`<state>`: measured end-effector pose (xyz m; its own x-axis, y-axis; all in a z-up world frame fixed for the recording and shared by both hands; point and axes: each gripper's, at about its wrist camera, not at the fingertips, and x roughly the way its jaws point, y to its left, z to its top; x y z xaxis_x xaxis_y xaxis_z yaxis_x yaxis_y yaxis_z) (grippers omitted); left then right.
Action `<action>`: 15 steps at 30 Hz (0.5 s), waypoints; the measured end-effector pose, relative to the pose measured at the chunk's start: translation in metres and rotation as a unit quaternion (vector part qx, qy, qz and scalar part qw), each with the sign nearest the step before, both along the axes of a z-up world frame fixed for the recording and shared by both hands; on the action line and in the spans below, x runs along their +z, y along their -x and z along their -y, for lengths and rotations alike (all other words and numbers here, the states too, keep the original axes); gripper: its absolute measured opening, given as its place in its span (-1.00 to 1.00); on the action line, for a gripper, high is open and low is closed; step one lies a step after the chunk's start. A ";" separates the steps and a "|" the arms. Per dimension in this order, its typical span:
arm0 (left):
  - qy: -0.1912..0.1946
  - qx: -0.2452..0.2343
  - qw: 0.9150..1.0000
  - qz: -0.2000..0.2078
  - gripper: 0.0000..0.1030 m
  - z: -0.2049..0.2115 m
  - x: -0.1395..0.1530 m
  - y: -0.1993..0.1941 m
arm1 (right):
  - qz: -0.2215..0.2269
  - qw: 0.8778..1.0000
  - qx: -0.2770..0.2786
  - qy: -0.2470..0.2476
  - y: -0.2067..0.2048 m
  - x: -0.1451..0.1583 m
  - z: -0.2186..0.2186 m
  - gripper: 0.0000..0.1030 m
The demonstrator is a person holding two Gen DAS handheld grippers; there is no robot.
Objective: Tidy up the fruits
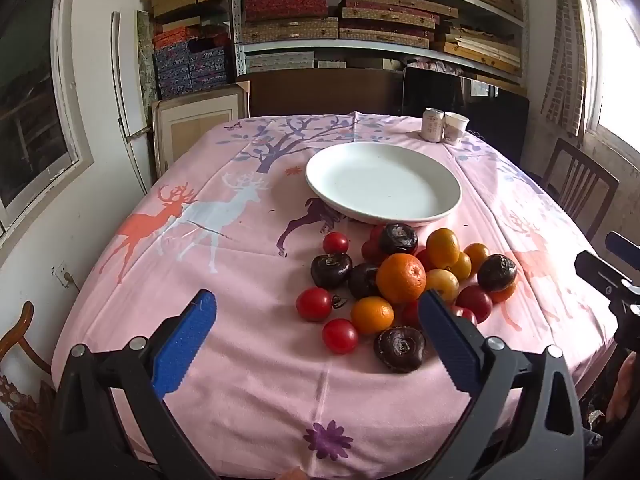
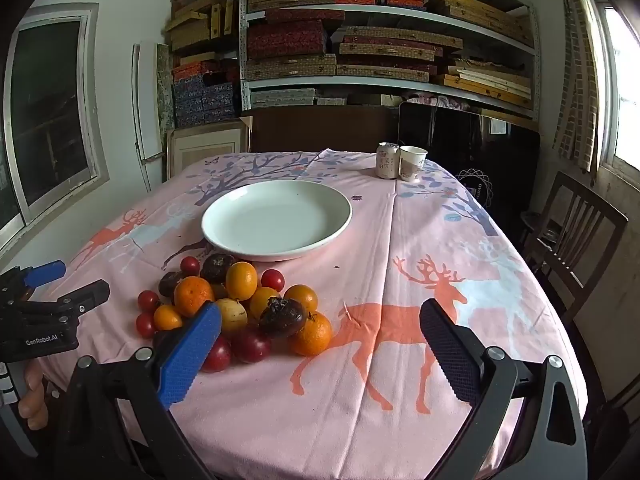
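Shelves stacked with boxes back a table under a pink deer-print cloth. A white plate sits mid-table, holding nothing; the fruit pile lies just in front of it, touching its near rim. Bare cloth spreads to the left and right edges. The left gripper and right gripper both hover with jaws wide apart, gripping nothing.

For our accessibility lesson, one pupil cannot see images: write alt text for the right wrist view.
A heap of small orange, red and dark brown fruits lies on a pink deer-print tablecloth beside an empty round white plate. The right gripper hovers with jaws open and holds nothing; a drinks can and paper cup stand behind.
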<state>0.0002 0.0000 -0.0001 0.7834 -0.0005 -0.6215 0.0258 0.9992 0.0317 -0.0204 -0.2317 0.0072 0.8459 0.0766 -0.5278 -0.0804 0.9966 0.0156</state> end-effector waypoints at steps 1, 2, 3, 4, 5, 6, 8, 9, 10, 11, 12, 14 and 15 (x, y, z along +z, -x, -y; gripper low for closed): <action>-0.002 0.001 1.000 0.002 0.92 0.000 0.000 0.000 | -0.002 1.000 0.000 -0.004 0.000 0.000 0.000 0.93; -0.005 0.002 1.000 0.005 0.92 0.000 0.001 0.000 | -0.003 1.000 0.001 -0.001 -0.001 -0.001 -0.001 0.93; -0.008 0.003 1.000 0.007 0.92 0.001 0.001 0.000 | -0.003 1.000 0.001 0.002 -0.001 -0.001 -0.002 0.93; -0.010 0.003 1.000 0.007 0.92 0.001 0.001 0.000 | -0.003 1.000 0.002 0.004 -0.002 -0.001 -0.003 0.93; -0.006 0.004 1.000 0.013 0.92 0.001 0.002 0.002 | -0.004 1.000 0.003 0.004 -0.002 -0.002 -0.003 0.93; -0.006 0.004 1.000 0.012 0.92 0.000 0.002 0.002 | -0.006 1.000 0.003 -0.001 -0.002 -0.003 -0.002 0.93; -0.005 0.007 1.000 0.009 0.92 -0.004 0.003 0.000 | -0.008 1.000 0.004 -0.004 -0.002 -0.002 0.000 0.93; -0.005 0.008 1.000 0.007 0.92 -0.004 0.004 0.000 | -0.005 1.000 0.005 -0.004 -0.001 -0.002 0.000 0.93; -0.005 0.010 1.000 0.008 0.92 -0.005 0.003 0.001 | -0.005 1.000 0.006 -0.002 0.000 -0.003 0.001 0.93; -0.003 0.011 1.000 0.007 0.92 -0.007 0.003 0.000 | -0.007 1.000 0.006 -0.001 -0.001 -0.004 0.001 0.93; -0.003 0.013 1.000 0.006 0.92 -0.008 0.002 -0.002 | -0.008 1.000 0.005 -0.001 -0.002 -0.004 0.002 0.93; -0.006 0.017 1.000 0.005 0.92 -0.005 0.000 -0.003 | -0.006 1.000 0.007 0.004 -0.001 -0.002 -0.002 0.93; -0.007 0.018 1.000 0.005 0.92 -0.005 0.000 -0.003 | -0.006 1.000 0.008 0.003 -0.001 -0.002 -0.002 0.93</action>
<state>0.0031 0.0054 0.0002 0.7884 0.0364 -0.6141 -0.0106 0.9989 0.0456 -0.0195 -0.2297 0.0055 0.8380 0.0871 -0.5387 -0.0966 0.9953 0.0107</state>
